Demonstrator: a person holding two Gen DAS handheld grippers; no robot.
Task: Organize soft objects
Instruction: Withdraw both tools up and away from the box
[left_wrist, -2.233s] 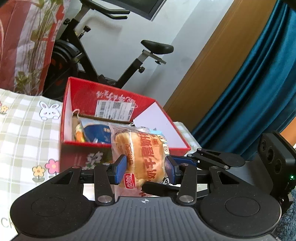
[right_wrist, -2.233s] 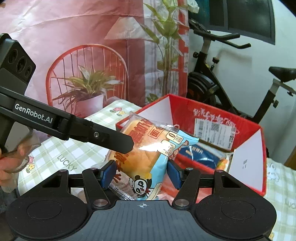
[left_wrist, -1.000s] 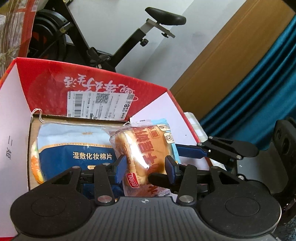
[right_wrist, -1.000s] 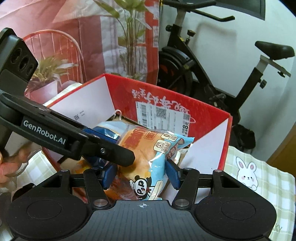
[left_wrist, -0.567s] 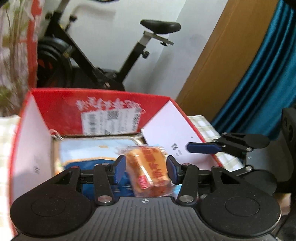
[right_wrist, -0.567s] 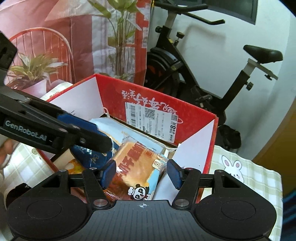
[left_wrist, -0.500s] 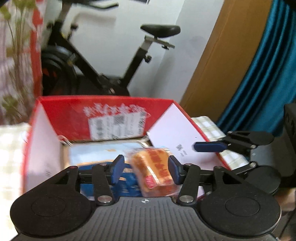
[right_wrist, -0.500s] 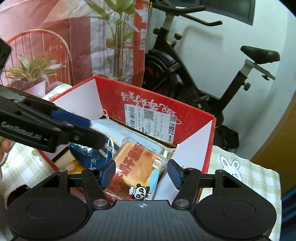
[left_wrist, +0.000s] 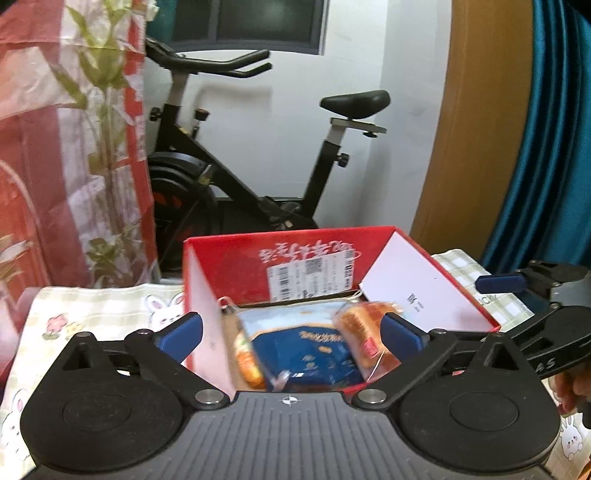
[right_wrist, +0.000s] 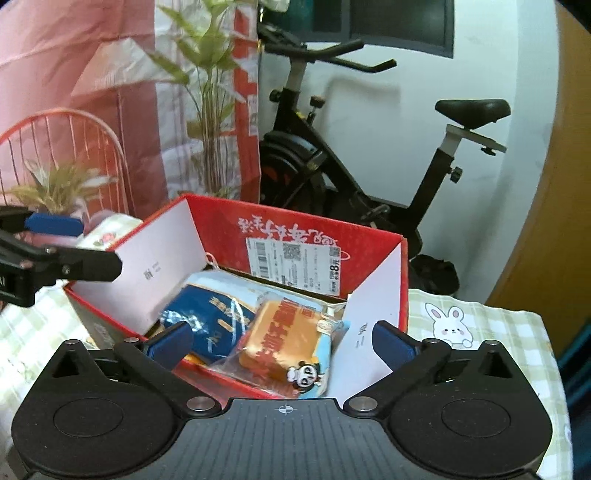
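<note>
1. Both the left gripper and right gripper are opening, jaws holding nothing.
2. The bread packet lies inside the red box, beside the blue pack.
3. Risk: the slanting packet could slide or snag a low fingertip.

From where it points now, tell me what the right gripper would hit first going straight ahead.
Most likely the bread packet lying in the red box: it sits dead ahead between the opening, empty jaws of the right gripper. Depth is hard to judge, so the box's near rim might come first.

Red box with white flaps, dark blue pack inside next to an orange bread bag with a little panda. Tablecloth is green-and-white checks with bunnies. Teal curtain, black exercise bike.
</note>
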